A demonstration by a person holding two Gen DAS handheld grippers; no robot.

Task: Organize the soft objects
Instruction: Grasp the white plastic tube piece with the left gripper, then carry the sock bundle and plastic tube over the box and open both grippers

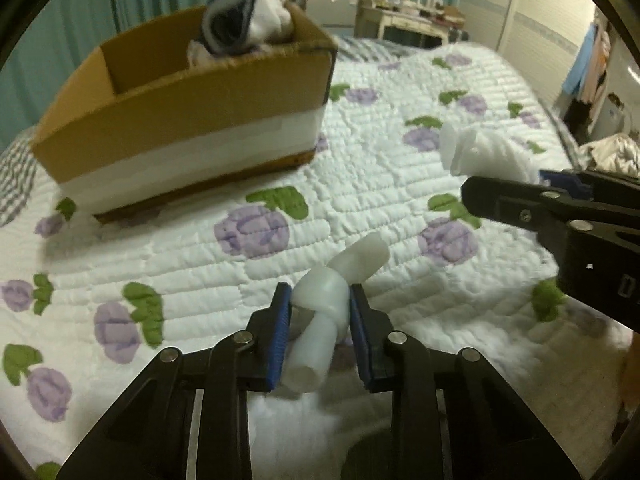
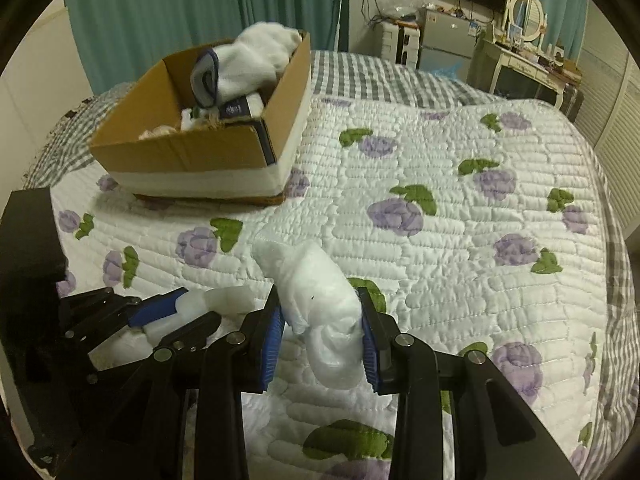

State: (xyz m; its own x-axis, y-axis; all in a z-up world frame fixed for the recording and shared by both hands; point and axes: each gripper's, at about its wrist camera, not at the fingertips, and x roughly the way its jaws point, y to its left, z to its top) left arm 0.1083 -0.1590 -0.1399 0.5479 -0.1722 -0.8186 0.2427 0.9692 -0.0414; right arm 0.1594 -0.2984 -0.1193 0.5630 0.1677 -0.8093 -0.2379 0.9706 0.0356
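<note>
My left gripper is shut on a knotted white foam strip, held above the bed quilt. It also shows in the right wrist view at lower left, with the foam strip in it. My right gripper is shut on a rolled white padded cloth. It shows in the left wrist view at right with the cloth. A cardboard box stands further back on the bed, holding white and dark soft items.
A white quilt with purple flowers covers the bed. Teal curtains hang behind the box. A dresser with a mirror and a small fridge stand at the far right.
</note>
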